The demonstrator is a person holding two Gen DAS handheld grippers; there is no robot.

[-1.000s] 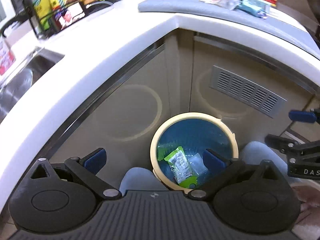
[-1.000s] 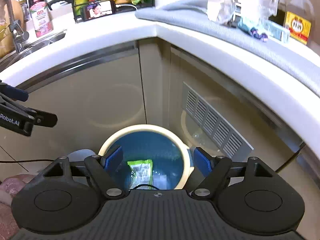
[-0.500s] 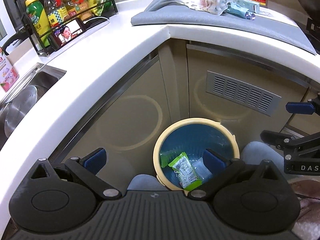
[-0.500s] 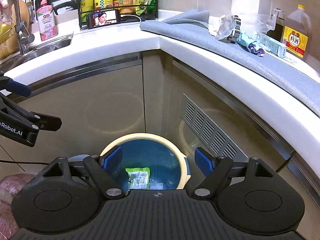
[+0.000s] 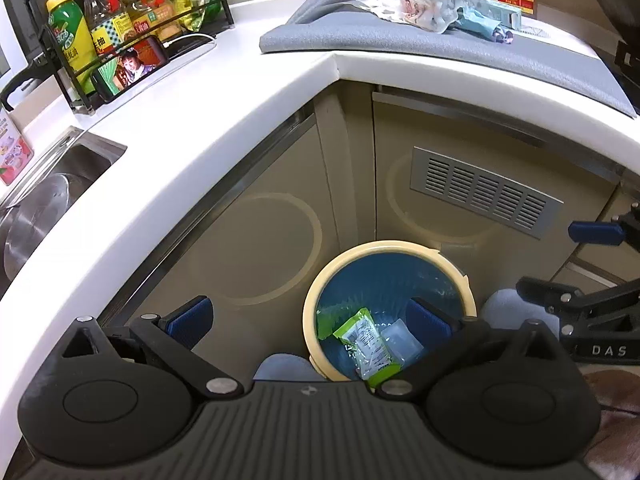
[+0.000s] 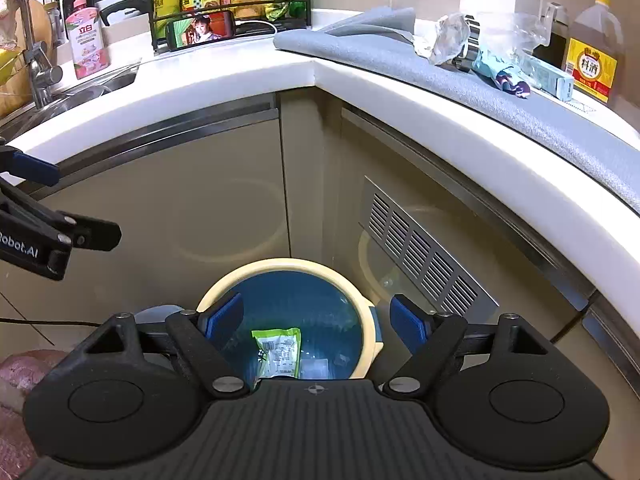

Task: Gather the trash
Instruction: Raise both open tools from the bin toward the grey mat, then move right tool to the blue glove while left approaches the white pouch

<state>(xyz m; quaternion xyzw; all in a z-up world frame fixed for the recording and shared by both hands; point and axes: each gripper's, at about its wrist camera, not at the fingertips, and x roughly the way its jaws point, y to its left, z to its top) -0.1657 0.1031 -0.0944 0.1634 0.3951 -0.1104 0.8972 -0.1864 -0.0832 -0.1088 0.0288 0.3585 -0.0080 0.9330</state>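
A round bin (image 5: 452, 268) (image 6: 280, 266) with a cream rim and blue liner stands on the floor in the cabinet corner. Inside lie a green snack wrapper (image 5: 366, 338) (image 6: 282, 350) and a clear plastic piece (image 5: 400, 342). My left gripper (image 5: 310, 318) hangs open above the bin's left side, nothing between its blue pads. My right gripper (image 6: 316, 318) is open over the bin, also empty. More trash sits up on the grey counter mat (image 6: 520, 116): crumpled clear wrappers (image 6: 450, 38) (image 5: 428, 6), a teal wrapper (image 6: 498, 68) and a small teal box (image 6: 550, 76).
White countertop (image 5: 200, 128) wraps the corner above beige cabinet doors with a metal vent (image 6: 420, 244). A wire rack of bottles (image 5: 116, 28) with a phone (image 6: 200, 32) stands at the back left, a sink (image 5: 44, 204) and faucet (image 6: 34, 60) further left, an oil bottle (image 6: 594, 52) at right.
Both views now take in more of the countertop and its trash, and the bin sits lower in frame. Both grippers have stayed open and empty.
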